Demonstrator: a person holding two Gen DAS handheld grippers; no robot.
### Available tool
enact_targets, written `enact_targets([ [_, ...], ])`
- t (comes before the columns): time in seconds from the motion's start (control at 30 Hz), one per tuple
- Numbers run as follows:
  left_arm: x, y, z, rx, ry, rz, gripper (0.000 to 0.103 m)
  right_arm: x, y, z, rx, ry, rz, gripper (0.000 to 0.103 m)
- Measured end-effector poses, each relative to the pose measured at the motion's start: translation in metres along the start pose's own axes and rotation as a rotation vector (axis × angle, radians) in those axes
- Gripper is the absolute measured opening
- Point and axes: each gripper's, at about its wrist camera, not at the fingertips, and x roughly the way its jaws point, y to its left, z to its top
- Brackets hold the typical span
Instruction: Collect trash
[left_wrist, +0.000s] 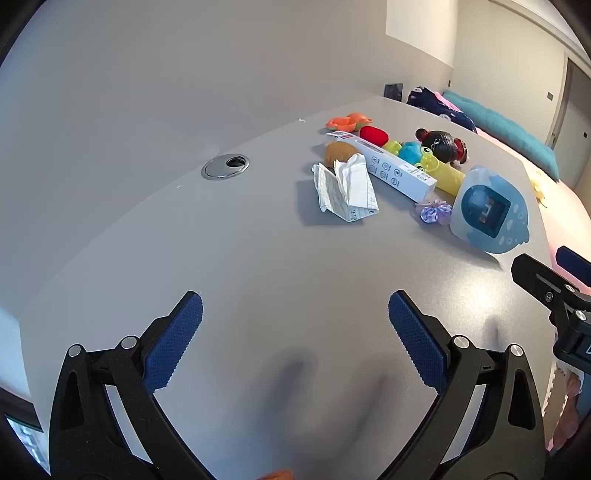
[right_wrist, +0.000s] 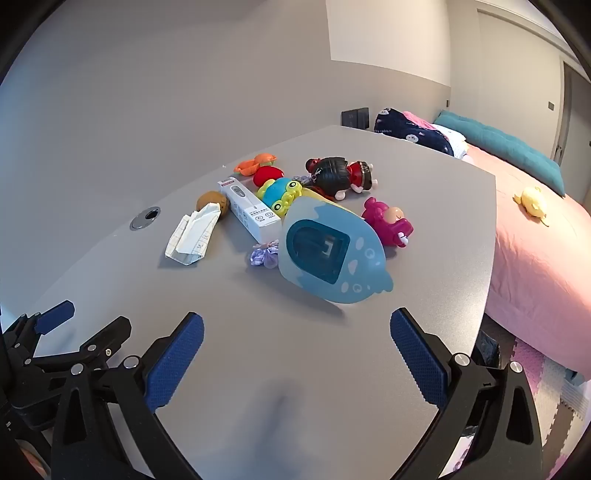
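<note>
On the grey speckled surface (left_wrist: 258, 258), a crumpled white sheet of lined paper (left_wrist: 345, 192) lies apart from both tools, just beside a long white cardboard box (left_wrist: 391, 166) and a round brown plush ball (left_wrist: 338, 152). A purple scrunched wrapper (left_wrist: 434, 212) rests against a pale blue plastic toy with a dark screen (left_wrist: 487, 210). The left hand-held gripper (left_wrist: 295, 325) hovers over bare surface, its blue pads spread wide with nothing between them. The right hand-held gripper (right_wrist: 297, 339) is likewise spread wide and empty, near the blue toy.
</note>
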Motion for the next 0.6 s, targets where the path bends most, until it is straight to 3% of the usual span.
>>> enact_targets([
  [0.6,-0.006,0.004,0.004,-0.010,-0.018,-0.026,0.097,0.000,0.000,-0.001,-0.004,0.005,-0.007,0.100],
])
